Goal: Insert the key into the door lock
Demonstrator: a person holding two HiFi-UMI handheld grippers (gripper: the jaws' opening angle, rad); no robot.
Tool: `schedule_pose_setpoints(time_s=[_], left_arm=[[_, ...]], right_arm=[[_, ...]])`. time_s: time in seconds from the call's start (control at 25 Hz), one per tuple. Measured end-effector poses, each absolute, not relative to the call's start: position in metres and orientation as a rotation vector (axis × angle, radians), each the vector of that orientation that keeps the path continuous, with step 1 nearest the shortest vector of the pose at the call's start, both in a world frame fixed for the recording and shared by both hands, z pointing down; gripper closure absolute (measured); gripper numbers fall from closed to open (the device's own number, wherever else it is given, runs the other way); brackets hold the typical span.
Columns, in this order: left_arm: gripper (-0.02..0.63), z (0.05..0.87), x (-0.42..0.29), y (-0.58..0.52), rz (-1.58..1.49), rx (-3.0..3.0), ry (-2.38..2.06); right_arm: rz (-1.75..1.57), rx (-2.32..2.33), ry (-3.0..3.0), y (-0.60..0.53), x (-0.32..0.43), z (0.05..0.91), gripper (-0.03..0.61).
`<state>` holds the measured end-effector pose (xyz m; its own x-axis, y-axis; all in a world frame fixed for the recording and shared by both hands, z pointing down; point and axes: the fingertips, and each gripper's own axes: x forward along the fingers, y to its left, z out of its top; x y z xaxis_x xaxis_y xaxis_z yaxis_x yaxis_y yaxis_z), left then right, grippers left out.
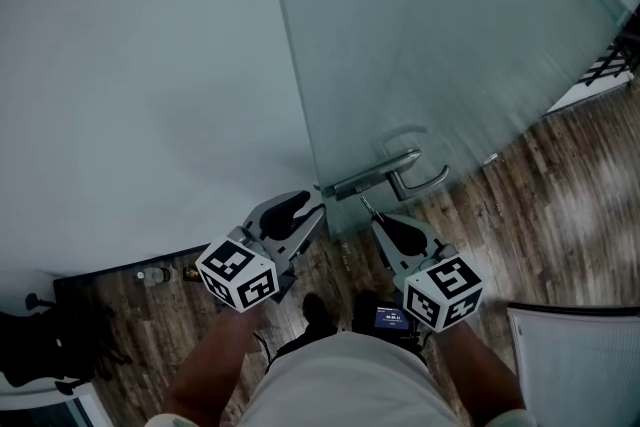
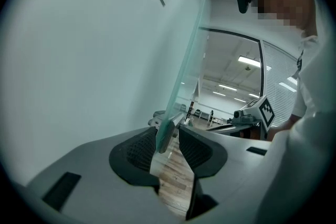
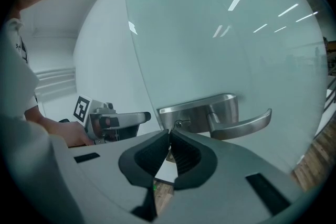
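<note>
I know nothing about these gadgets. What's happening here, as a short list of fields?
setting: glass door, wooden floor
door hardware: metal lock plate with lever handle
left tool: open, the door's edge between its jaws
right tool: shut on a thin key, close under the lock plate
key in lock: cannot tell

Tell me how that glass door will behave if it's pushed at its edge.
The glass door likely swings as one stiff, heavy pane. Its smooth edge, between the jaws of the open left gripper, looks slippery to pinch. The metal lever handle probably gives surer purchase.
</note>
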<state>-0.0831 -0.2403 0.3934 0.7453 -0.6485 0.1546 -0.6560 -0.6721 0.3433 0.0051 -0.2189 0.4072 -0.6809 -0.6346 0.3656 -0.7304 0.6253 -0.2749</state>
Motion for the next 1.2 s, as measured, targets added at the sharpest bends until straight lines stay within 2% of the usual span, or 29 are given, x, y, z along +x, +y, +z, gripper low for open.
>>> schedule_pose_setpoints(time_s=[0.8,1.2], left_arm=[[0.476,0.373,-0.074,-0.257,0.007,2.671,-0.972],[0.476,0.368,-0.069,-0.263,-0.009,2.683,-0.953]], right_arm=[[0.58,1.128,-2.583,-0.228,0.004,0.416,0.56],[0.42,1.119,-2.538,-0.227,0.002,0.415,0.56]])
